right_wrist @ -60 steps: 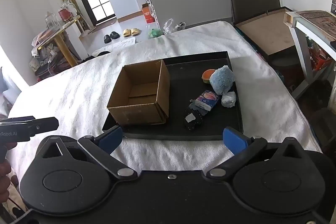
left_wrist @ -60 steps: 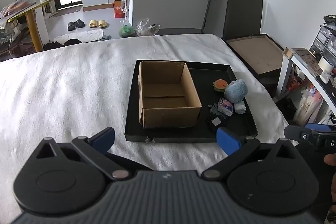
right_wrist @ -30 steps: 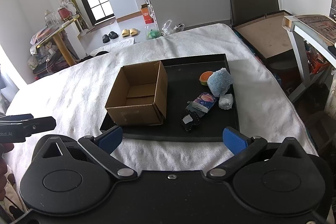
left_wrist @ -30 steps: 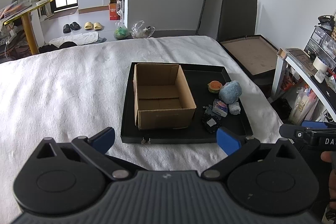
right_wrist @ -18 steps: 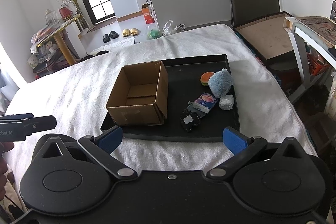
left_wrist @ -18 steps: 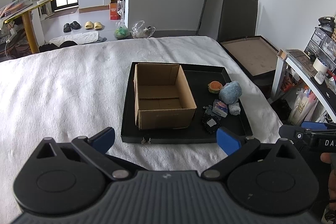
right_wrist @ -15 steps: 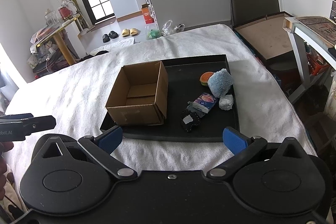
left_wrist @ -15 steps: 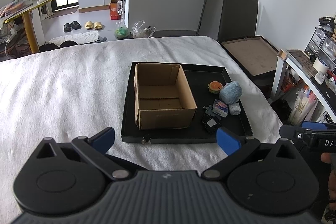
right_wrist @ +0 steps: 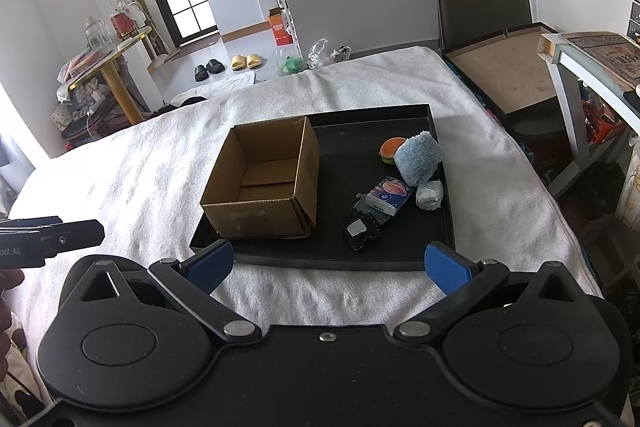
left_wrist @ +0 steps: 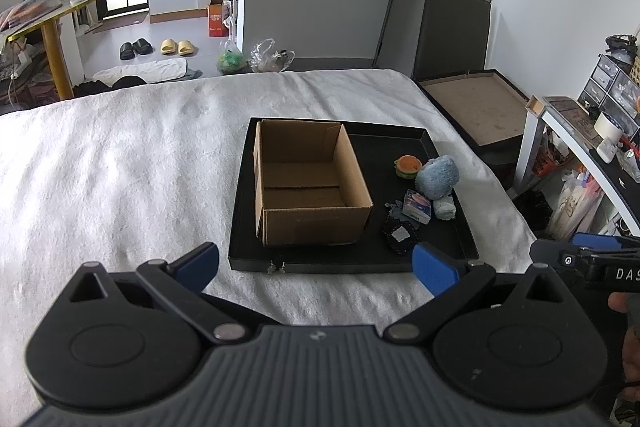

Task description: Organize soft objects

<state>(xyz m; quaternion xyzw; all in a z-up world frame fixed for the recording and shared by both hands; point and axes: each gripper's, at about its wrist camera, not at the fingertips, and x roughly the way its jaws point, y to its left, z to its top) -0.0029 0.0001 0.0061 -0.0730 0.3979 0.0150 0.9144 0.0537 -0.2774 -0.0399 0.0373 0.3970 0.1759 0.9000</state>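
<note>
- White towelling covers the bed (left_wrist: 120, 179), which fills the middle of both views; a tiled floor with two pairs of slippers (left_wrist: 158, 47) lies beyond its far edge.
- Black tray (left_wrist: 460, 239): lies flat on the bed, straight ahead of both grippers.
- Cardboard box (left_wrist: 312, 223): open at the top, nothing visible inside; stands on the left part of the tray.
- Soft objects, grouped on the right part of the tray, apart from the box:
- Burger toy (left_wrist: 407, 166): farthest of the group, just beside the blue plush.
- Blue plush (right_wrist: 418, 157): fluffy and rounded, close against the right wall of the tray.
- Tissue pack (right_wrist: 389, 201): purple wrapper, lying flat in front of the plush, partly over a grey scrap.
- White wad (right_wrist: 430, 195): crumpled, just right of the tissue pack.
- Black pouch (right_wrist: 360, 229): dark fabric with a pale label, nearest item of the group.
- Left gripper (left_wrist: 316, 265): blue-padded fingers spread wide apart, nothing between them; held above the bed short of the tray's near edge.
- Right gripper (right_wrist: 328, 265): fingers likewise spread wide and holding nothing, short of the tray's near edge; its tip also appears at the right edge of the left wrist view.
- Framed board (left_wrist: 476, 103): lies flat beside the bed on the right, near a cluttered side table (left_wrist: 584, 147).
</note>
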